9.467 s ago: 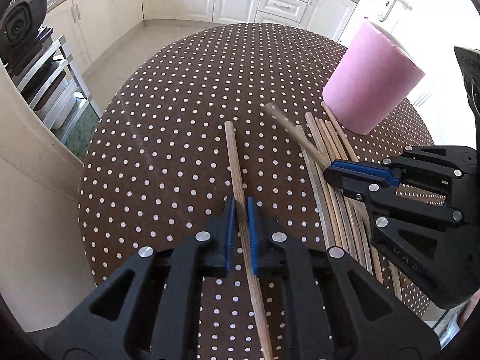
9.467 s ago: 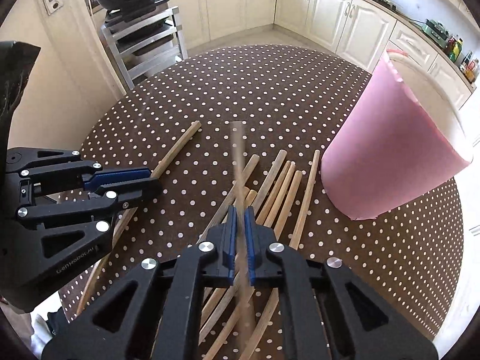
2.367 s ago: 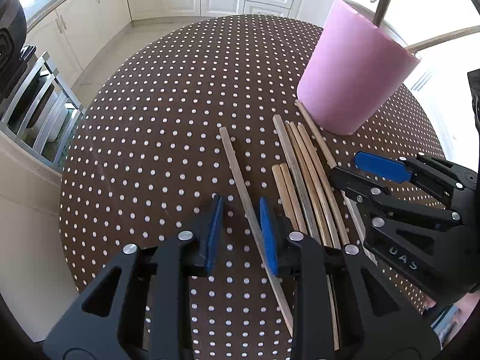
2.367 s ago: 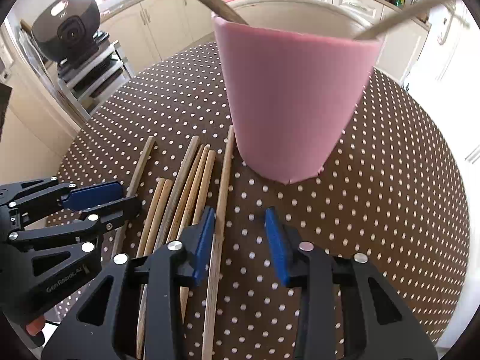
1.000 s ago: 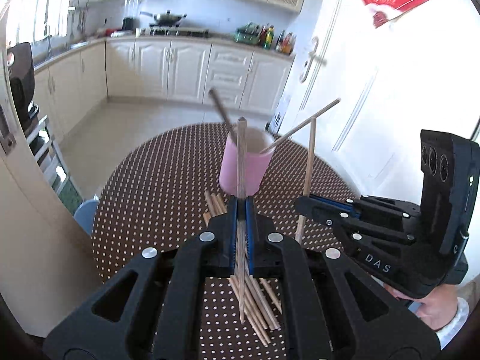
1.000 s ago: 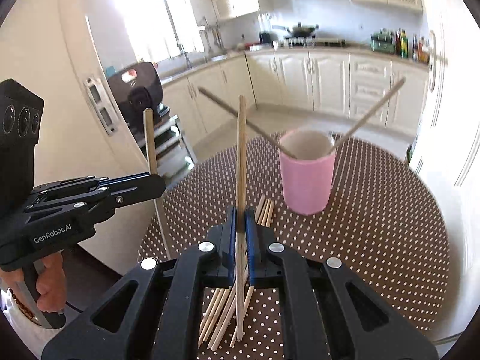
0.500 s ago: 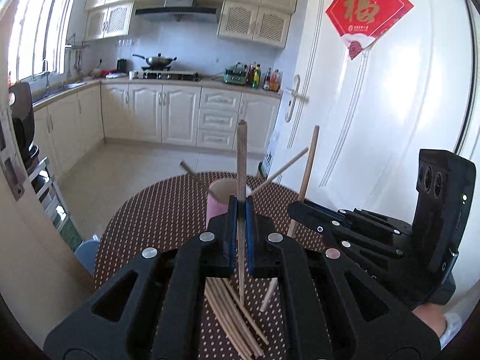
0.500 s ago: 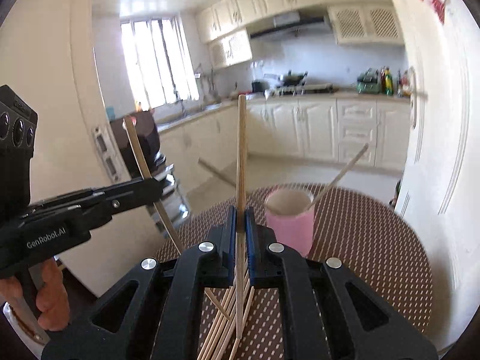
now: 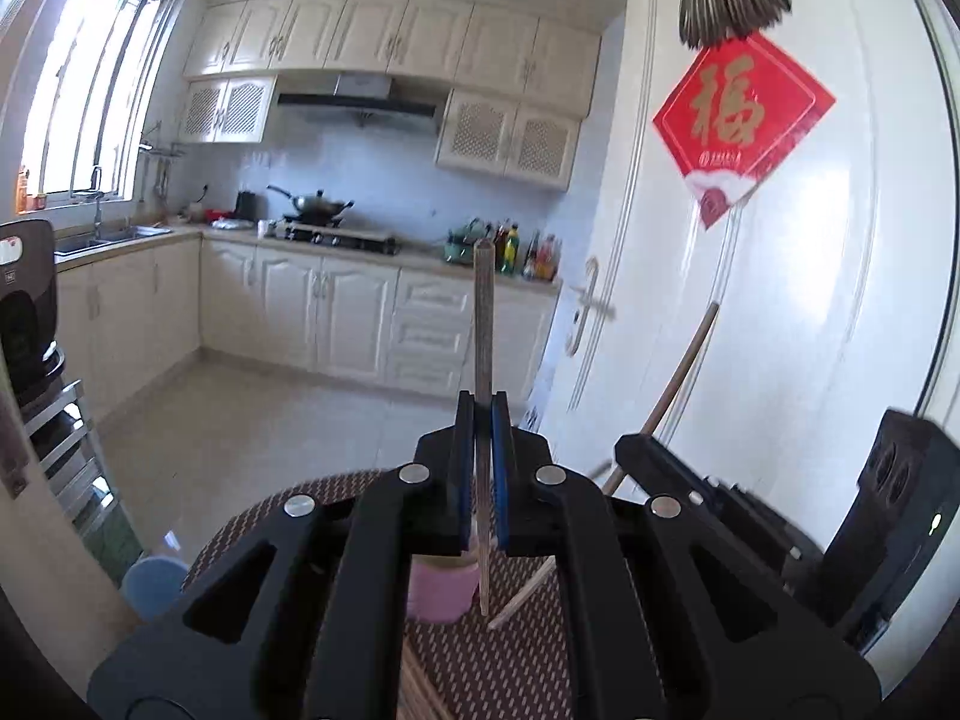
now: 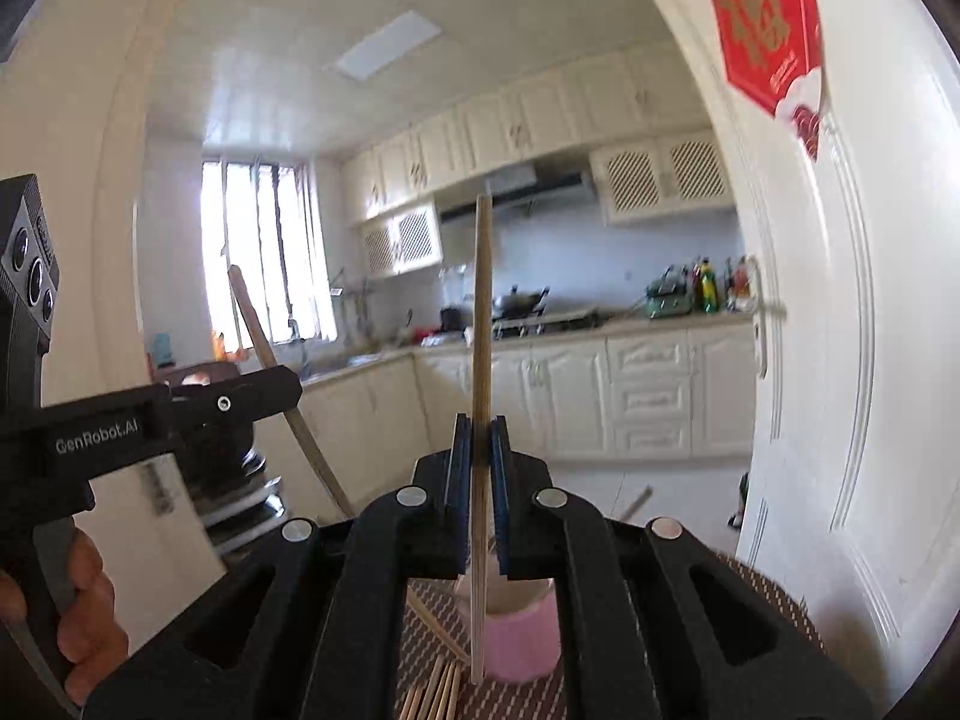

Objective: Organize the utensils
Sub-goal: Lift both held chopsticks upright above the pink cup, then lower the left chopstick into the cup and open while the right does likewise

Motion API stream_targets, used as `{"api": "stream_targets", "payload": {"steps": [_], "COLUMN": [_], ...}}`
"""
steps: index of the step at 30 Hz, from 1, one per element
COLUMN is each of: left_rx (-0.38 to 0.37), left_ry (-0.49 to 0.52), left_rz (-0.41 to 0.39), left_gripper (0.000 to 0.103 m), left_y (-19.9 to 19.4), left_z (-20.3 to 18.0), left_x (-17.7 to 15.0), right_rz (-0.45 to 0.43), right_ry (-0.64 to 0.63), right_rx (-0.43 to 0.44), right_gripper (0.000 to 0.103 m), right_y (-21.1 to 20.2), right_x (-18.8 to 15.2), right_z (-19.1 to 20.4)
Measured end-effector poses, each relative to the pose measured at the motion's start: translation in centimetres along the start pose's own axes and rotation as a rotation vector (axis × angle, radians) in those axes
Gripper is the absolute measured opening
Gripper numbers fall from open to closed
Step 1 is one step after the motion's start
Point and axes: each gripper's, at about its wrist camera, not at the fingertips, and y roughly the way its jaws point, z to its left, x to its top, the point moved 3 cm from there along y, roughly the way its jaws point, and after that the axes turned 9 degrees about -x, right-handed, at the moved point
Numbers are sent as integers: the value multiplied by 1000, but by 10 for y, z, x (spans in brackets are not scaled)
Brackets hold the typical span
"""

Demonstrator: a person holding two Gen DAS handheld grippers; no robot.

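My left gripper point(image 9: 478, 420) is shut on a wooden chopstick point(image 9: 482, 324) and holds it upright, high above the table. My right gripper point(image 10: 478, 438) is shut on another wooden chopstick point(image 10: 481, 312), also upright. The pink cup point(image 9: 437, 591) stands far below on the dotted table, also in the right wrist view point(image 10: 521, 639), with chopsticks leaning in it. Several loose chopsticks point(image 10: 435, 690) lie on the table beside the cup. The right gripper's chopstick point(image 9: 678, 378) shows in the left view; the left gripper's chopstick point(image 10: 273, 378) shows in the right view.
The brown dotted table point(image 9: 516, 654) is low in both views. A white door point(image 9: 780, 300) with a red paper sign point(image 9: 738, 126) stands to the right. Kitchen cabinets point(image 9: 336, 306) line the far wall. A metal rack point(image 9: 66, 450) stands at the left.
Both grippers have risen further and tilted up with their chopsticks. The table and pink cup have dropped lower and grown smaller in both views.
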Motion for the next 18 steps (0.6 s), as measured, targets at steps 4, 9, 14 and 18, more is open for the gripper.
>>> {"api": "stream_targets", "payload": {"steps": [4,9,14,18], "left_rx": [4,45,53,47], "left_ry": [10,22,13,21], "left_rz": [-47,-53,-43,-10], "left_gripper": [6,6,6,6], "left_y": [12,35,47,54], "left_z": [3,15,24,26], "left_x": [5,1,-7,-18], "right_rz": [-57,-97,-104,-79], "right_ry": [9,-2,-6,-7], "right_rx": [-35,-81,-80,-75], "right_gripper": [5,5,5,5], "right_y": [8,20,31,38], "right_x": [-1,0,-1,-6], "right_z": [-6,-5,-5,-6]}}
